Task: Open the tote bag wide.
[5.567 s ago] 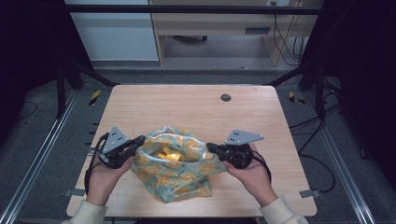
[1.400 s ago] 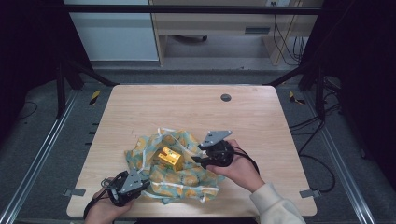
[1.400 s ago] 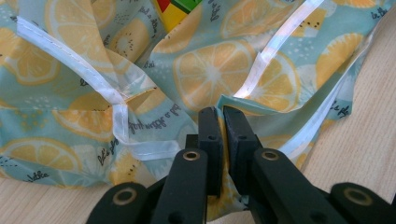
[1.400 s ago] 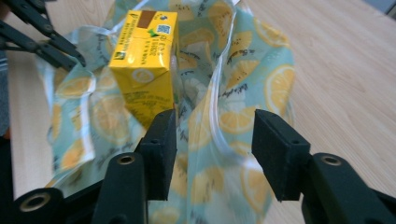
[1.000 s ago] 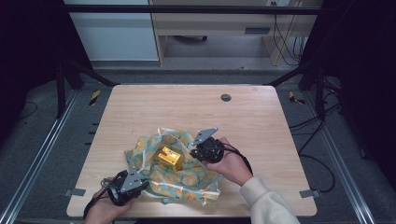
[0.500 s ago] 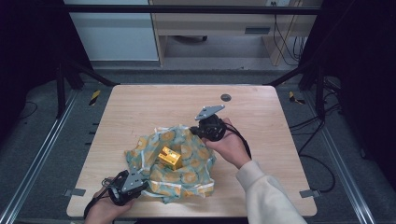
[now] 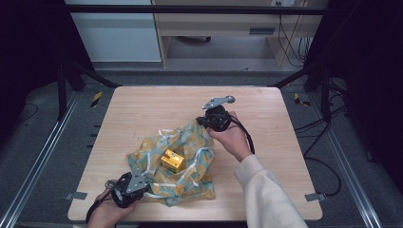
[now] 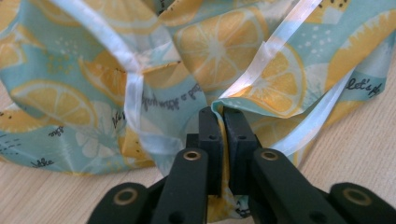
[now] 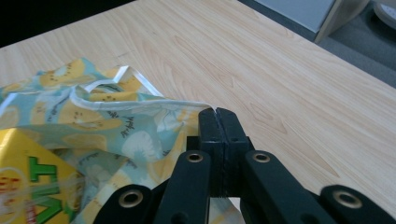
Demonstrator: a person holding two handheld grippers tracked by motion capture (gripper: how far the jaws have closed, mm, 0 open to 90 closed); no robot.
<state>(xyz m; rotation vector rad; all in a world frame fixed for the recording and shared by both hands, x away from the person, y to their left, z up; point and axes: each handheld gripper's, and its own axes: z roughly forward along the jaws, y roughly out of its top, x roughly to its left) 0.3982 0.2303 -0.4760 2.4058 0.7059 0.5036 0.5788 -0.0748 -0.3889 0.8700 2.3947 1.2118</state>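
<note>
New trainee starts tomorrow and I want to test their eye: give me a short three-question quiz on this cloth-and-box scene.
1. True or false: the yellow box lies on the lemon-print cloth.
2. What does the left gripper clamp? A) the box B) an edge of the cloth C) a cable
3. Which corner of the cloth does the right gripper hold, as the high view shows it: near or far?

Key
1. True.
2. B; the jaws are shut on a fold of fabric.
3. The far right corner, lifted toward the wooden table middle.
</note>
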